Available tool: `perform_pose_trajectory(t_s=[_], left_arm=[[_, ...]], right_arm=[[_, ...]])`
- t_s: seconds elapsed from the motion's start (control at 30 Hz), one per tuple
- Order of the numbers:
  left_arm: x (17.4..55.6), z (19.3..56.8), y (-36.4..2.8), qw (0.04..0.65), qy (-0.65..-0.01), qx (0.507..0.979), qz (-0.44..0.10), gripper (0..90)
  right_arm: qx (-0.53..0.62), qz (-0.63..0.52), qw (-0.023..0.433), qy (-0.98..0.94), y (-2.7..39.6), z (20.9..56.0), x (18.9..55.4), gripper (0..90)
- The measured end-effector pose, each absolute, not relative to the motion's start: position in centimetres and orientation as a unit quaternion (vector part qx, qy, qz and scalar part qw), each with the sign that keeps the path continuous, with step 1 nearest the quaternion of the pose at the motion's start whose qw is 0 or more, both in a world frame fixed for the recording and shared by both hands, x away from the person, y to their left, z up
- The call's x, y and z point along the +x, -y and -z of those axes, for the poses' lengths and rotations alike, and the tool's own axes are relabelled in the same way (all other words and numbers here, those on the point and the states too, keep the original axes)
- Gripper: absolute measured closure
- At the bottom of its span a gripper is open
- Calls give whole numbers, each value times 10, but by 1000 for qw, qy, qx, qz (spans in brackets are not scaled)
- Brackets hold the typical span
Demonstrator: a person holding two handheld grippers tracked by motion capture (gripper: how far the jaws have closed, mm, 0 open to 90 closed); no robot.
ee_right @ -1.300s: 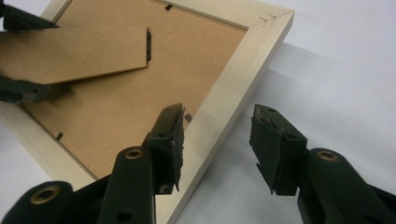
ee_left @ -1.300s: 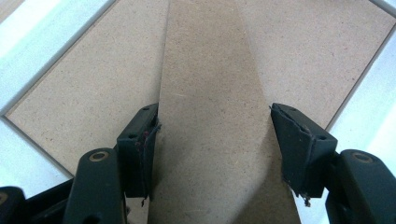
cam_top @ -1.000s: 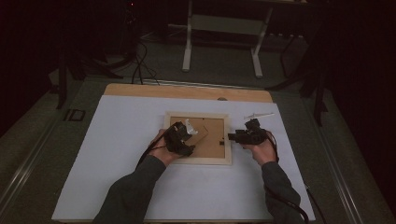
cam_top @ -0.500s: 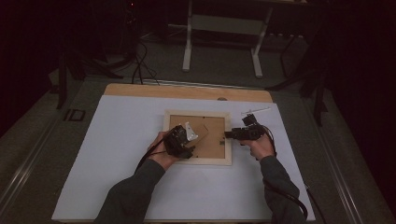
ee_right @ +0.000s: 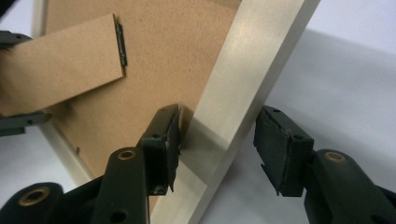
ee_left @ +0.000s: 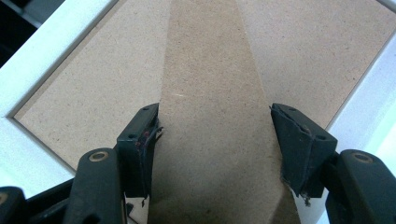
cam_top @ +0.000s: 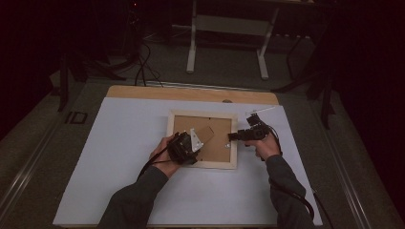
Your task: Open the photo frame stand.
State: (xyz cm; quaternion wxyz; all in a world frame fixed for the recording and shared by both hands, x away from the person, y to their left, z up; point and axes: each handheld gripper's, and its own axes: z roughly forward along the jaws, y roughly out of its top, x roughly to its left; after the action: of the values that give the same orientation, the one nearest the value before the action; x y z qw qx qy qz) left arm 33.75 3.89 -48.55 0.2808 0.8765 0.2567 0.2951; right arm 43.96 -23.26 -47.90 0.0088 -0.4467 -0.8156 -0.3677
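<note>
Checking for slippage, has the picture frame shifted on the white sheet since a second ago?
No. The picture frame lies where it did, its far edge level with the wooden strip.

The high view looks forward and down from above the table's (cam_top: pixel 119 191) near edge, far enough to take in the whole top and the floor beyond. The left gripper view rides low over the frame (ee_left: pixel 56 56), looking along its 2 jaws at the brown back and stand (ee_left: pixel 210 93), very near. The right gripper view faces the frame's right rail (ee_right: pixel 243 84) at close range. All 3 views share the frame (cam_top: pixel 203 164).
</note>
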Motion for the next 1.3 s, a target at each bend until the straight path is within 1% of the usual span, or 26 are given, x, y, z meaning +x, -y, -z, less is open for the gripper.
perform_pose_trajectory(t_s=[0.03,0.13,0.17,0.23,0.67,0.73,0.77,0.8,0.97,1.0,1.03,1.07,1.1,1.2,1.23,1.3], left_arm=[[335,486,-39,281,-252,874,-304,381],[334,486,-39,283,-248,873,-309,381],[333,487,-40,285,-250,872,-310,381],[334,487,-42,288,-253,872,-306,380],[335,487,-46,291,-249,877,-289,362],[335,486,-48,294,-252,878,-280,360],[337,485,-49,300,-259,879,-266,357],[337,485,-49,300,-259,879,-266,354],[343,484,-53,310,-281,879,-228,309],[343,484,-53,310,-281,879,-228,308],[345,483,-56,318,-288,879,-209,308],[345,483,-56,318,-288,879,-209,308],[347,481,-59,327,-295,877,-190,309],[349,480,-62,337,-305,873,-176,341],[351,479,-66,342,-313,872,-156,359],[353,479,-67,346,-318,872,-137,391]], right_arm=[[-445,372,13,815,233,479,440,499],[-442,377,23,813,234,479,441,507],[-443,376,27,813,234,478,442,528],[-444,377,25,813,235,476,441,551],[-448,384,10,807,233,472,435,567],[-446,386,6,807,232,471,434,570],[-446,387,4,807,232,471,434,572],[-446,387,4,807,232,471,434,572],[-443,390,-4,807,231,470,432,574],[-443,390,-4,807,231,470,432,574],[-444,390,-4,807,231,470,431,573],[-444,390,-4,807,231,470,431,573],[-443,391,-5,807,231,470,431,574],[-443,391,-6,807,231,470,431,573],[-442,391,-8,807,231,470,430,573],[-441,392,-9,807,231,469,430,573]])
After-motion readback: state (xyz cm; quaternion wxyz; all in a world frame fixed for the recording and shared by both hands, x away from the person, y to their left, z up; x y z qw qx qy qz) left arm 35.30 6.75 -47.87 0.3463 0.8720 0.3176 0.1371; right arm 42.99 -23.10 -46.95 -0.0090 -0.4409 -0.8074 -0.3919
